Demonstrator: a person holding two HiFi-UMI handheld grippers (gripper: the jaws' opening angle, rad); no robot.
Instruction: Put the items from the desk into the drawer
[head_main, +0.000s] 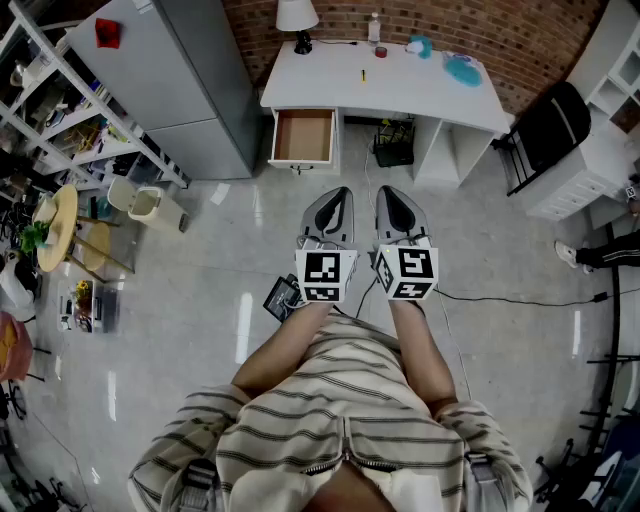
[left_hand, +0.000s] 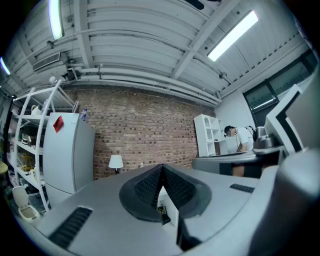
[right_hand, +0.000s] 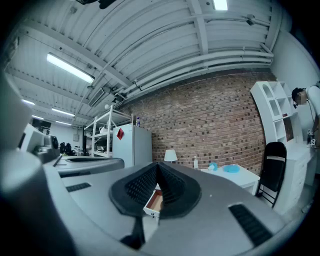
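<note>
Well short of the white desk surface, over the glossy grey floor | left gripper: jaws pressed together, holding nothing | right gripper: jaws pressed together, holding nothing | open wood-lined drawer: under the surface's left end | small yellow stick, blue crumpled items, clear bottle, white lamp: on the surface

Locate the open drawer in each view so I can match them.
Head view: open drawer upper centre, under the white desk's left end.
Left gripper view: not visible.
Right gripper view: drawer low centre, below the lamp.
Shared landmark: that lamp, top centre in the head view, left of centre in the left gripper view.
</note>
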